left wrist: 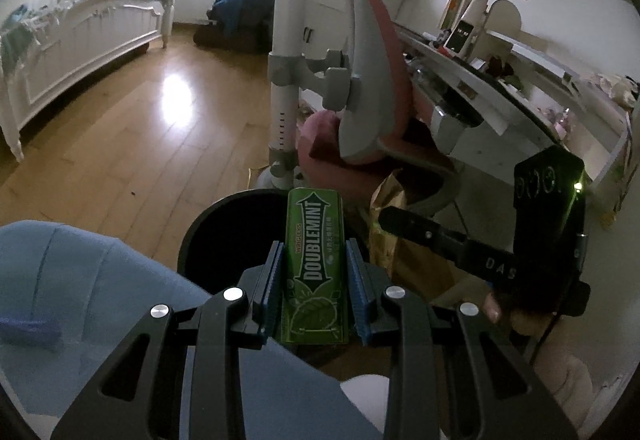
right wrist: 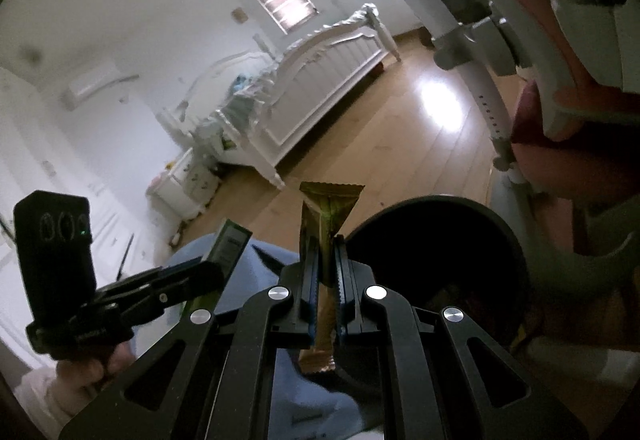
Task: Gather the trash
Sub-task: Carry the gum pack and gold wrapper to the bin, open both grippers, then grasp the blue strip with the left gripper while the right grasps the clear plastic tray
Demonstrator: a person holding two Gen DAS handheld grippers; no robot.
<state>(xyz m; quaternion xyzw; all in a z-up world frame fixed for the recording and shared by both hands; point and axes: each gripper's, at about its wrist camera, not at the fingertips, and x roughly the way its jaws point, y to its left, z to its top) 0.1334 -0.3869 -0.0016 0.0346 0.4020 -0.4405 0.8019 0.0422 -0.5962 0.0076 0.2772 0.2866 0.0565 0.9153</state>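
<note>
My left gripper (left wrist: 314,252) is shut on a green Doublemint gum pack (left wrist: 316,264), which points forward over the rim of a black round bin (left wrist: 208,224). The right gripper (left wrist: 384,217) enters that view from the right, its jaws closed on a gold wrapper (left wrist: 390,199) beside the bin. In the right wrist view my right gripper (right wrist: 327,248) is shut on the gold wrapper (right wrist: 330,215), held upright just left of the black bin (right wrist: 436,240). The left gripper (right wrist: 218,272) with the gum pack (right wrist: 230,242) shows at lower left.
A pink and grey desk chair (left wrist: 364,79) stands just behind the bin, next to a cluttered white desk (left wrist: 520,79). A white bed (left wrist: 80,51) lies across the wooden floor (left wrist: 140,143). A person's blue-trousered leg (left wrist: 80,300) is at lower left.
</note>
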